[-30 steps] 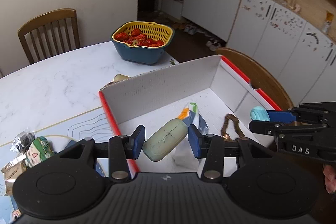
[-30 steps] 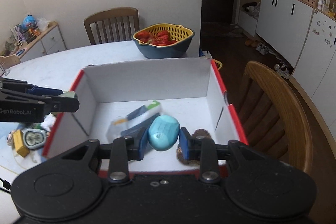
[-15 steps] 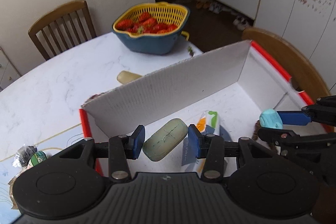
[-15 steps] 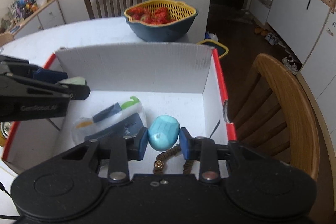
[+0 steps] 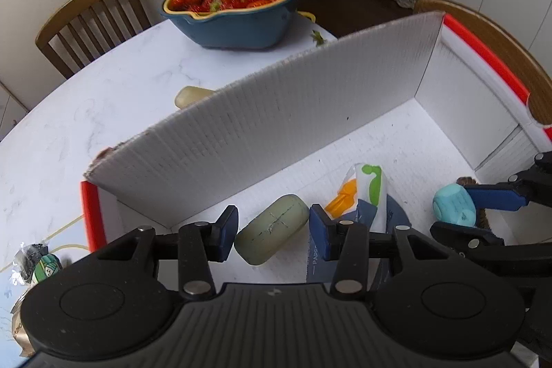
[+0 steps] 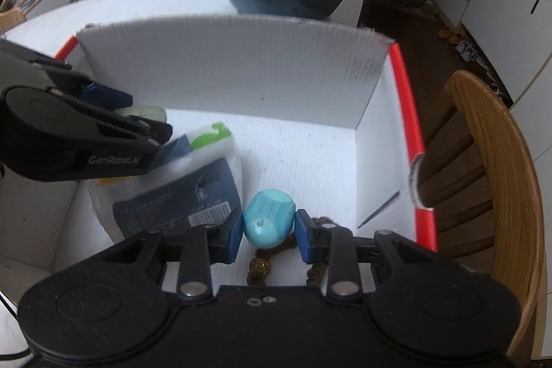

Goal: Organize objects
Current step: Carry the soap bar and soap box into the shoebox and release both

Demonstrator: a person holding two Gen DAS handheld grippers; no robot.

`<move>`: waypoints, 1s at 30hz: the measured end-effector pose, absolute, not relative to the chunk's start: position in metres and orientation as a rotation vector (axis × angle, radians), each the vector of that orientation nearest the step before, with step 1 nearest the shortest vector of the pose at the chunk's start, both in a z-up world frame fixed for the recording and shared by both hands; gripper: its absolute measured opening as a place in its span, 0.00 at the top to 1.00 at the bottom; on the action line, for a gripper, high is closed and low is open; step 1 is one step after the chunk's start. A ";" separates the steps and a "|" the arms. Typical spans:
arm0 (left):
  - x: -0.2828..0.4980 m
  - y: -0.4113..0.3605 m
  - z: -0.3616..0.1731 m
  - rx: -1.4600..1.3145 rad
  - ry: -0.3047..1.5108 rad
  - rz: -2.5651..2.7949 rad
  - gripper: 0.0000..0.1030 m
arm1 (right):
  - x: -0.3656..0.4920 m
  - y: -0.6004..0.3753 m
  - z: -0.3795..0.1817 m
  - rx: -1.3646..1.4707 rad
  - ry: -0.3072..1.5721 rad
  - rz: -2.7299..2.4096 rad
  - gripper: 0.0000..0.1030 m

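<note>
Inside the box (image 5: pixel 345 99), the left gripper (image 5: pixel 272 230) clasps a green case (image 5: pixel 272 233) just above the floor, near the left corner; the right gripper (image 6: pixel 265 228) clasps a blue egg (image 6: pixel 269 218) over a brown cord (image 6: pixel 258 266), beside a packet (image 6: pixel 179 195) lying mid-box; the risk, I judge, is dropping the egg onto the cord, where it could roll, or the case landing on the packet; beyond the box's far wall sits a strawberry basket (image 5: pixel 241 9) on the tabletop (image 5: pixel 103 99).
</note>
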State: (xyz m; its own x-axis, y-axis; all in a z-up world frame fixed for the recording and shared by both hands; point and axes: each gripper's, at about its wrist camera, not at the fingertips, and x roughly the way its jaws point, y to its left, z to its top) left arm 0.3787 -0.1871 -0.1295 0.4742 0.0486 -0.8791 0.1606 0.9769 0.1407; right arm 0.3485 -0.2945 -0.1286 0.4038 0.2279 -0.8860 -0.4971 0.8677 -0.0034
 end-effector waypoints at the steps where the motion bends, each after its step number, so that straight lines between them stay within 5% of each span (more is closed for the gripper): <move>1: 0.379 -0.187 -0.132 0.225 1.081 -0.065 0.57 | 0.349 -0.293 -0.130 -0.295 1.068 0.467 0.71; 13: 0.388 -0.185 -0.146 0.204 1.178 -0.091 0.55 | 0.355 -0.289 -0.135 -0.337 1.111 0.467 0.67; 17: 0.389 -0.184 -0.148 0.194 1.196 -0.090 0.40 | 0.355 -0.293 -0.133 -0.323 1.110 0.461 0.63; 30: 0.364 -0.174 -0.120 0.137 1.130 -0.156 0.39 | 0.335 -0.299 -0.104 -0.282 1.038 0.489 0.48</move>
